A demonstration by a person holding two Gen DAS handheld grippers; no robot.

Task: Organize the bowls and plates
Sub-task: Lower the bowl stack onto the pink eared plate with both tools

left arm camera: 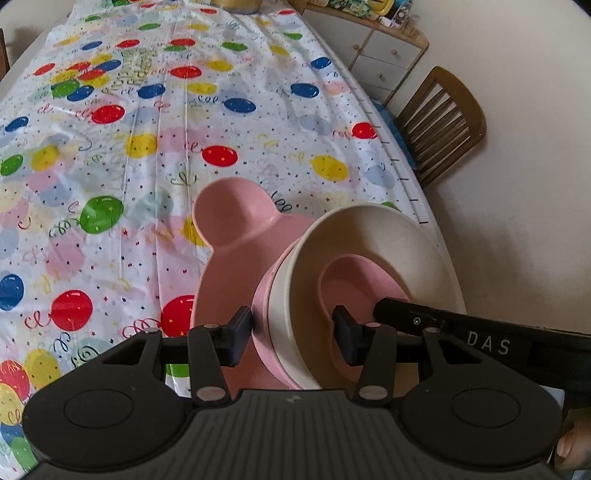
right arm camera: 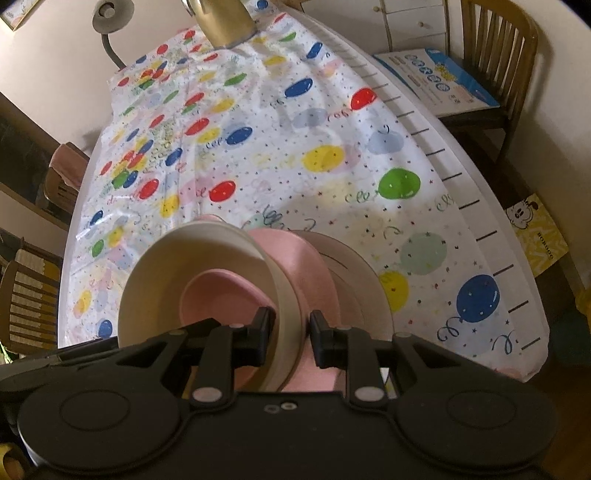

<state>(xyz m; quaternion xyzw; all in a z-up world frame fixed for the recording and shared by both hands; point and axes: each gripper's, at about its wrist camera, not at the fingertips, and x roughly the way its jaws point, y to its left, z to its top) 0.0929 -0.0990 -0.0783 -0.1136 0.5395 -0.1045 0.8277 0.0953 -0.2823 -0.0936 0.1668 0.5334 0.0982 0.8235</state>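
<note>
While both tools clamp one nested stack, left tool and right tool on opposite walls of the cream bowl, it hangs tilted above the bench; uneven pull could spill the pink plate toward 11 o'clock.

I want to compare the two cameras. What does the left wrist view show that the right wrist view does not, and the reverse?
Only the left wrist view: the pink plate's ear, a drawer cabinet, and the right gripper's finger reaching inside the bowl.

Only the right wrist view: a lamp, a blue box on a chair, a yellow bag, and a cream plate under the pink one.

Both: the balloon cloth, and the cream bowl gripped at its rim by the left gripper and right gripper.
</note>
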